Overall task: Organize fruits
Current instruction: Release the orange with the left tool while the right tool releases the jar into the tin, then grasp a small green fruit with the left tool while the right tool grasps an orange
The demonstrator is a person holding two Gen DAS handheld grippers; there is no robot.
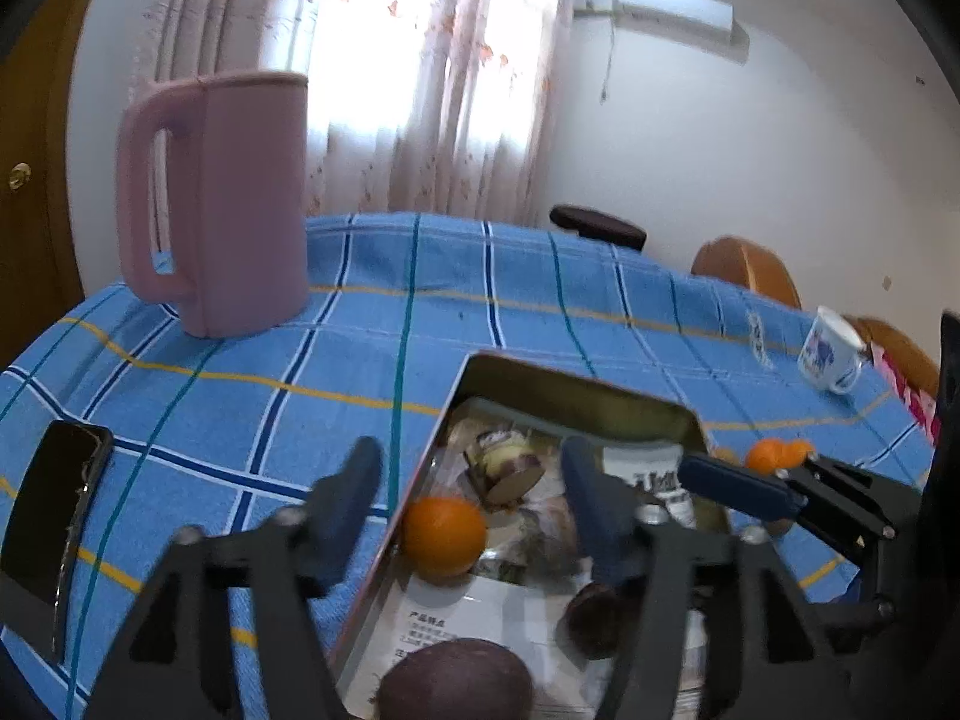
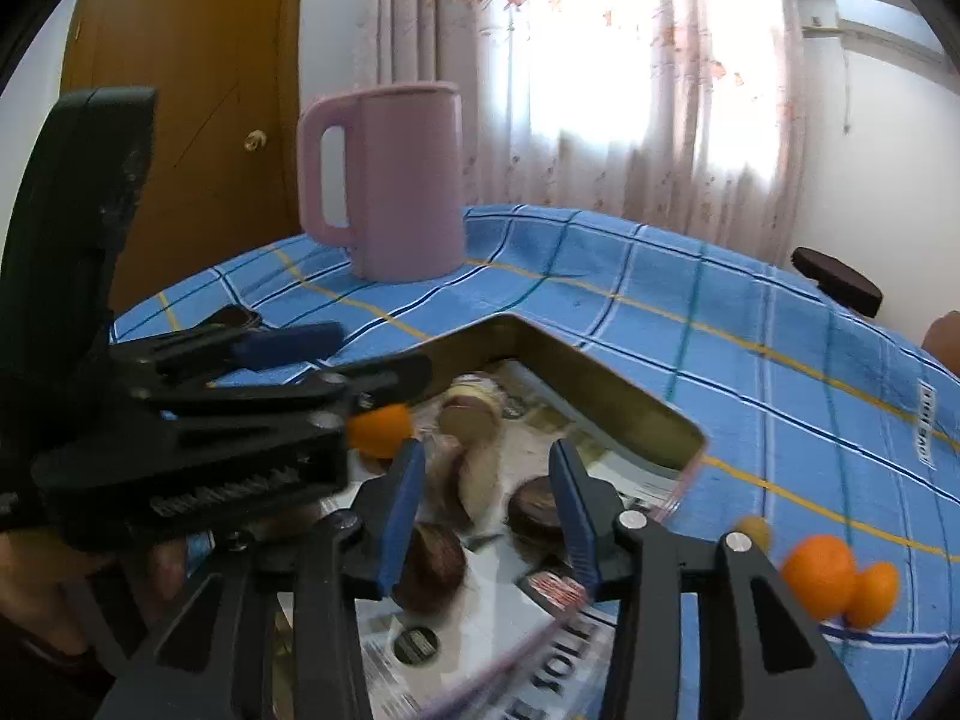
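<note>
In the left wrist view an orange (image 1: 443, 534) lies inside the metal tin (image 1: 576, 390), low between the fingers of my left gripper (image 1: 471, 480). That gripper is open and its pads do not touch the fruit. Dark round fruits (image 1: 456, 681) and a cut pale fruit (image 1: 504, 468) also lie in the tin on printed paper. In the right wrist view my right gripper (image 2: 486, 498) hangs open over the tin (image 2: 600, 372), above dark fruits (image 2: 432, 564) and holding nothing. Two oranges (image 2: 822, 576) rest on the blue checked cloth to its right.
A tall pink jug (image 1: 222, 198) stands at the back left of the table. A black phone (image 1: 54, 510) lies near the left edge. A white and blue mug (image 1: 831, 357) sits at the far right, with chairs behind the table edge.
</note>
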